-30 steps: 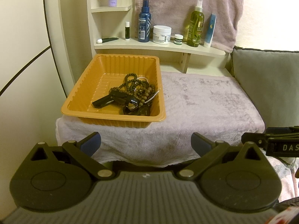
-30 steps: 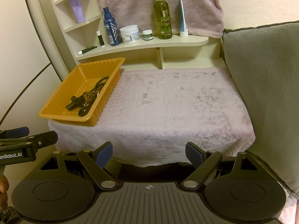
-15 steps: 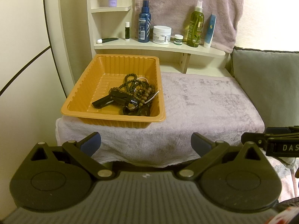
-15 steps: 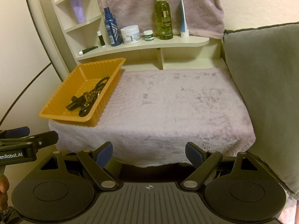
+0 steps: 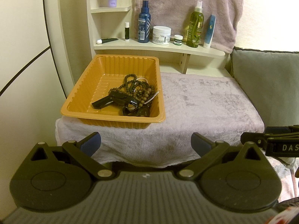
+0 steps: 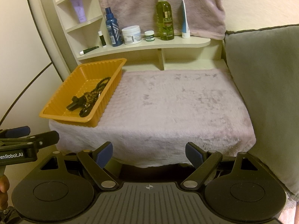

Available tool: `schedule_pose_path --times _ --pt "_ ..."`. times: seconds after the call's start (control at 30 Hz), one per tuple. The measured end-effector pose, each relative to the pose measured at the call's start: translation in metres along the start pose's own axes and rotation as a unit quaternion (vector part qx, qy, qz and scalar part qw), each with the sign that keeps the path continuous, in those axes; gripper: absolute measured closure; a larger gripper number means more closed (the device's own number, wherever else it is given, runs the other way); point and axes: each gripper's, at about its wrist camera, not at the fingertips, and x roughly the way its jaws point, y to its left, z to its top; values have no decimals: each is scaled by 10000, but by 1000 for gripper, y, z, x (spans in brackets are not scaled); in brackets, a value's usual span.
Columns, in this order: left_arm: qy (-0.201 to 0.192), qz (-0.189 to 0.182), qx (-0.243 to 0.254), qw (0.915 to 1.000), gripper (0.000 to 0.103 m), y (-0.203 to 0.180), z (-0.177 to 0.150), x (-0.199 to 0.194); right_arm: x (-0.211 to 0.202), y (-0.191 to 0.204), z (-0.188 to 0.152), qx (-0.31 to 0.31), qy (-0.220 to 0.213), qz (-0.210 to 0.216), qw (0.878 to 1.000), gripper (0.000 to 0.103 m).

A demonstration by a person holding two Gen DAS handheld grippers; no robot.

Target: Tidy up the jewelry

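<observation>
We hold both tongs low at the near edge of the table [image 6: 168,102], which is draped in a pale lilac cloth. Our left tongs [image 5: 145,143] gape wide, blue pads well apart, nothing between them. Our right tongs [image 6: 148,154] stand just as wide and bare. The jewelry sits in the orange tray [image 5: 82,91] on the table's left side: at 11 o'clock from the left tongs, at 10 o'clock from the right. Inside, a tangle of brown beaded strands [image 5: 137,88] heaps toward the tray's right wall, a thin pearly chain [image 5: 153,97] trailing beside it, with a black clip-like piece [image 5: 112,100] lying across the front. Up at 12 o'clock, the shelf [image 6: 145,45] carries bottles and jars. A grey cushion [image 6: 265,85] flanks the table at 2 o'clock.
</observation>
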Motion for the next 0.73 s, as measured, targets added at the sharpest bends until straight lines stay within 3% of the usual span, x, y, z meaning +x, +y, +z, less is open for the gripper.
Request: schedule_pose_path --times 0.73 --pt "-107 30 23 9999 1 -2 0 -3 0 4 0 18 6 1 10000 19"
